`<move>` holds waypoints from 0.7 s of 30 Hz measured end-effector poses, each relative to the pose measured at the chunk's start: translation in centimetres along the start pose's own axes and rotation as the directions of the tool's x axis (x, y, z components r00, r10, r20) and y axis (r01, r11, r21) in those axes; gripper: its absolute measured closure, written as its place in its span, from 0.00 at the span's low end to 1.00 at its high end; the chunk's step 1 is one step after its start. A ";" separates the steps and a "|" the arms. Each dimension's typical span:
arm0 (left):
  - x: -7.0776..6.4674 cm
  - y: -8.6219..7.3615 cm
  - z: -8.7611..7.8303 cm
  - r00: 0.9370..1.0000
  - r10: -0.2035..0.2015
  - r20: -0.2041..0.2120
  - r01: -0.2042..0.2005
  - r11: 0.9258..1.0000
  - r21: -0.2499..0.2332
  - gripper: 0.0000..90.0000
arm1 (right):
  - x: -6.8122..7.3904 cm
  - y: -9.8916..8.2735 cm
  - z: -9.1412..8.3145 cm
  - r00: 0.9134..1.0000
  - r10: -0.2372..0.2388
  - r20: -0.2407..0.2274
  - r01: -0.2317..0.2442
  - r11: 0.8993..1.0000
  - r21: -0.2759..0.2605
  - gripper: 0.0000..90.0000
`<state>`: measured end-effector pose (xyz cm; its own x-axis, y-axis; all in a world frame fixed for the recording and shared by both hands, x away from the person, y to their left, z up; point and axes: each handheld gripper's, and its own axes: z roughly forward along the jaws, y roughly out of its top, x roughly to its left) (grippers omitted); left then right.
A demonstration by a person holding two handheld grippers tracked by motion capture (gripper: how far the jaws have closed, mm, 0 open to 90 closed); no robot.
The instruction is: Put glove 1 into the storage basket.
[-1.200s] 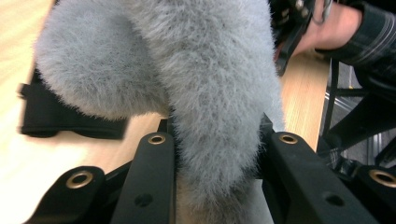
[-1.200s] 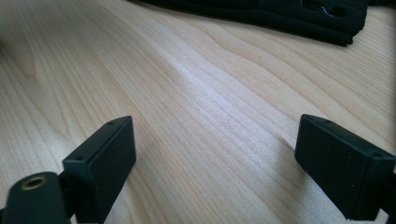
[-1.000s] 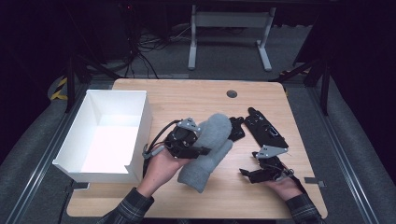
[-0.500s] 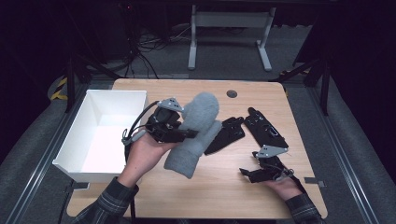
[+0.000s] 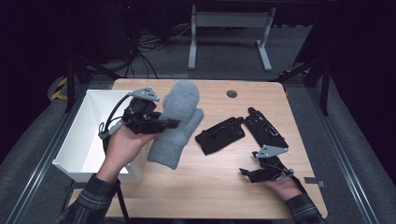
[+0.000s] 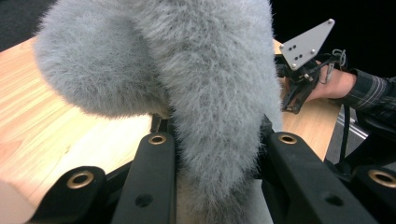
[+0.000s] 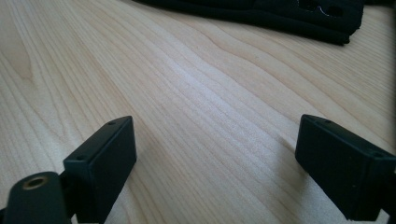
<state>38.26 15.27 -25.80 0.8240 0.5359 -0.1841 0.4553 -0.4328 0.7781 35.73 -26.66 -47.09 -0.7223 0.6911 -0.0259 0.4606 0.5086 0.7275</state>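
mitten (image 5: 177, 122): pale grey, fuzzy pile, one plain colour all over
gloves (image 5: 220, 135): black, a pair, on the far side of the mitten from the box, with small lighter marks on the one farther from the box
box (image 5: 78, 140): plain white inside and out
surface (image 5: 215, 186): light wood with fine, wavy grain lines
left gripper (image 5: 170, 123): black body, grey three-cornered plate
right gripper (image 5: 243, 171): black fingers (image 7: 102, 161), grey plate
sleeves (image 5: 91, 200): dark checked plaid

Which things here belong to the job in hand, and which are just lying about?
In the job: grey mitten, clamped in the left gripper; white box beside it.

Lying about: two black gloves on the table; right gripper, open and idle.
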 end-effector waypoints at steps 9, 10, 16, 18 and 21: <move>2.8 -2.3 -4.1 0.993 -0.105 -0.056 0.101 0.993 -0.067 0.81 | 0.0 0.0 0.0 1.000 0.000 0.000 0.000 1.000 0.000 0.14; 2.8 -2.3 -4.1 0.993 -0.105 -0.056 0.101 0.993 -0.067 0.81 | 0.0 0.0 0.0 1.000 0.000 0.000 0.000 1.000 -0.001 0.14; 4.7 -3.0 -6.6 0.985 -0.159 -0.070 0.152 0.983 -0.100 0.81 | 0.0 0.0 0.0 1.000 0.000 0.001 0.000 1.000 -0.001 0.14; 5.2 -3.3 -7.2 0.981 -0.178 -0.071 0.169 0.979 -0.118 0.81 | 0.0 0.0 0.0 1.000 0.002 0.001 -0.002 1.000 -0.001 0.14; 5.5 -3.5 -7.6 0.980 -0.184 -0.079 0.174 0.977 -0.121 0.81 | 0.0 0.0 0.0 1.000 0.002 0.001 -0.002 1.000 -0.002 0.14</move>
<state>38.64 25.24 -24.94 0.6969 0.6618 -0.2764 0.5475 -0.2419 0.8011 35.75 -26.65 -47.09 -0.7207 0.6928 -0.0249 0.4614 0.5062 0.7286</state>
